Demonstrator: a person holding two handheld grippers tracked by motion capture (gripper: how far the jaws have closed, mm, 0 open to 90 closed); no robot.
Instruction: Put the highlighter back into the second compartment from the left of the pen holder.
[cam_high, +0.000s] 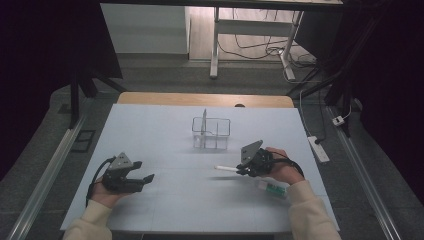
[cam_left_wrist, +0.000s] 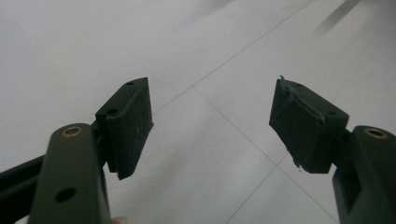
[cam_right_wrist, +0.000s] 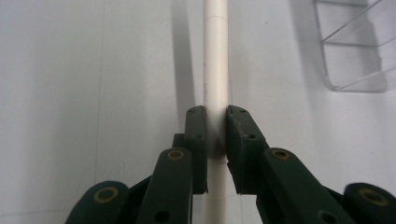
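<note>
The pale blue-grey rectangular table (cam_high: 165, 130) carries a clear wire-framed divided container (cam_high: 211, 132) near its centre. Right gripper (cam_high: 243, 169): jaws pinching a slim white plastic stick (cam_right_wrist: 215, 56), held just above the tabletop. Left gripper (cam_high: 145, 178): jaws spread, empty.
</note>
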